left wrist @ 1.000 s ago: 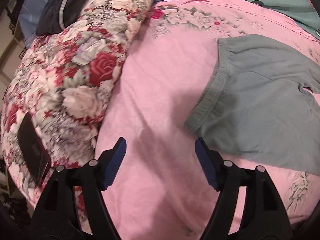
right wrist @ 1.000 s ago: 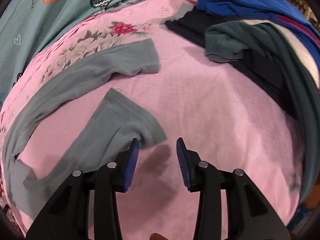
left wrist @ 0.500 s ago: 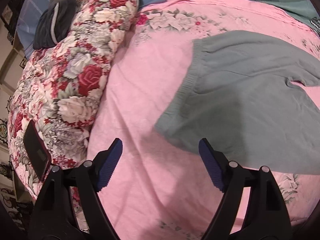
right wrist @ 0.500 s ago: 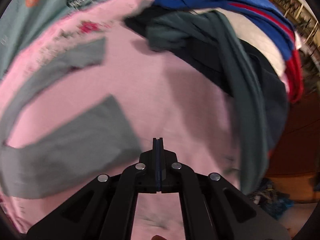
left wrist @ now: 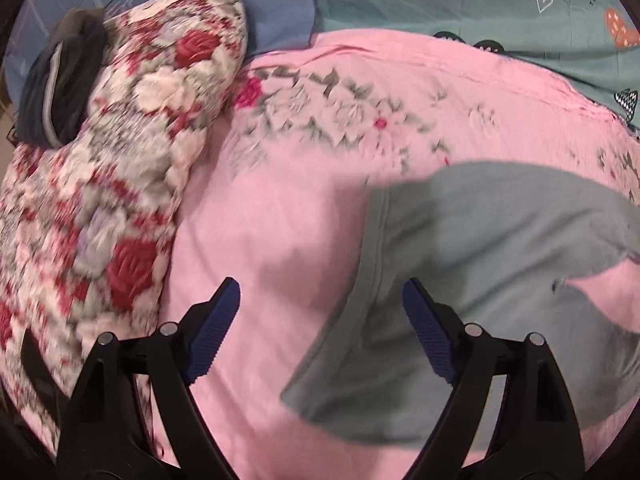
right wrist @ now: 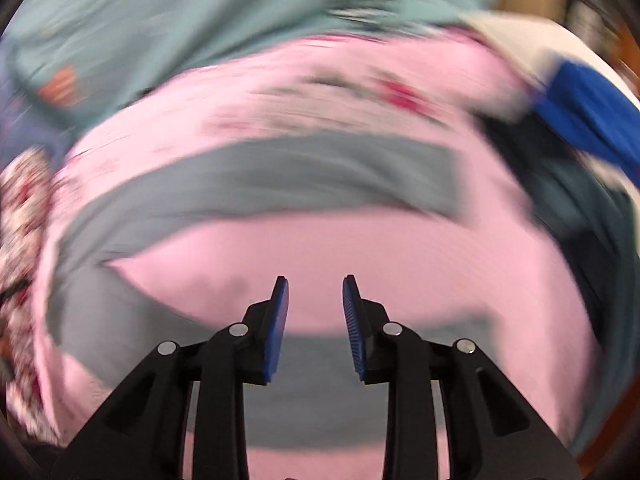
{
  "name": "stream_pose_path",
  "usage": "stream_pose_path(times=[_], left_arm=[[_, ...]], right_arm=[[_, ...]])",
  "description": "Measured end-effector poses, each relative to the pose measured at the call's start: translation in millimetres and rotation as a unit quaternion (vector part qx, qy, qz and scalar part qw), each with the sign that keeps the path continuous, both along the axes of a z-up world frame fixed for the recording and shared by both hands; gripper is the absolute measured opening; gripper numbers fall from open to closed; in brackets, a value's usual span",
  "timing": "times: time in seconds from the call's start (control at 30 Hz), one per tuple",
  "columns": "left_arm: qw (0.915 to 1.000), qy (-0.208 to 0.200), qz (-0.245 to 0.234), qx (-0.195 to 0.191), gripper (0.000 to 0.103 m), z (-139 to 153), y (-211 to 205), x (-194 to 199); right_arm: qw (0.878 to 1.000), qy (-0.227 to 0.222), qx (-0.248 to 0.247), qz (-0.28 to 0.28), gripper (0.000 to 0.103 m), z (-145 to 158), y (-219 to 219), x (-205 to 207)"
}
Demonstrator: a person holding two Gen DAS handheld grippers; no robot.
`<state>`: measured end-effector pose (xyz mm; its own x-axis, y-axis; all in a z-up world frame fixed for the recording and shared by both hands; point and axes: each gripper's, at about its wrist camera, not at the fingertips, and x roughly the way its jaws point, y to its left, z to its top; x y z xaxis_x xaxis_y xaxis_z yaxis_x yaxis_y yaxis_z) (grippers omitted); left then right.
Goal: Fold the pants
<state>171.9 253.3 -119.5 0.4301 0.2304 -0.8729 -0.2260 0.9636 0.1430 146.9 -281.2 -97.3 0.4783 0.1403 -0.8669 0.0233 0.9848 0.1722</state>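
Observation:
Grey-green pants (left wrist: 472, 248) lie spread on the pink floral bedsheet (left wrist: 280, 216). In the left wrist view their waistband corner sits between the fingers of my open, empty left gripper (left wrist: 320, 304), which hovers over it. In the blurred right wrist view the far leg (right wrist: 312, 176) stretches across the sheet and the near leg (right wrist: 316, 392) passes under my right gripper (right wrist: 315, 304). The right gripper is open and holds nothing.
A rolled red-and-white floral quilt (left wrist: 120, 184) lies left of the pants with a dark garment (left wrist: 60, 80) on top. A teal patterned sheet (left wrist: 480, 4) lies behind. A pile of blue, white and dark clothes (right wrist: 580, 152) fills the right side.
The left gripper moved right and forward, so the waistband corner now lies between its fingers. The right gripper was shut half a second ago, swung left over the pants' legs, and now stands open.

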Motion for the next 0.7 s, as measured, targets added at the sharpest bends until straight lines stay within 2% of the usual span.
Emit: stream_pose_path(times=[0.13,0.27,0.3,0.33,0.37,0.4,0.5,0.6,0.67,0.7], left_arm=[[0.9990,0.017,-0.041,-0.006,0.083,-17.2,5.5,49.2],[0.9938,0.056,-0.095,-0.016,0.082,-48.6,0.6,86.1],[0.9924,0.062,-0.106,-0.014,0.078,-55.5,-1.2,92.8],[0.9905,0.067,-0.119,-0.015,0.052,-64.3,-2.8,99.8],[0.9886,0.073,-0.129,-0.027,0.018,-70.1,-3.1,104.6],[0.9877,0.073,-0.131,-0.046,0.019,-74.2,-1.4,110.3],[0.9931,0.023,-0.112,-0.027,0.018,-67.5,9.5,117.9],[0.9974,-0.023,-0.044,-0.052,0.018,-59.5,41.7,126.4],[0.9955,-0.013,-0.044,-0.083,0.019,-66.1,49.7,132.6],[0.9955,-0.009,-0.050,-0.080,0.019,-69.5,49.4,134.5]], right_arm=[[0.994,-0.012,0.014,0.110,0.035,8.4,79.1,64.1],[0.984,-0.008,-0.010,0.179,0.035,2.8,138.9,108.5],[0.981,-0.005,-0.013,0.191,0.035,-1.0,151.3,117.1],[0.979,0.000,-0.019,0.205,0.035,-5.8,167.7,126.1],[0.976,0.003,-0.022,0.216,0.035,-9.2,176.2,129.1],[0.973,0.004,-0.026,0.228,0.035,-11.7,184.8,132.2],[0.963,0.005,-0.046,0.267,0.035,-20.8,209.4,148.8],[0.954,0.006,-0.051,0.297,0.035,-25.7,225.9,174.4],[0.949,0.013,-0.045,0.312,0.035,-31.4,229.8,189.0],[0.946,0.018,-0.044,0.319,0.035,-35.1,233.0,196.3]])
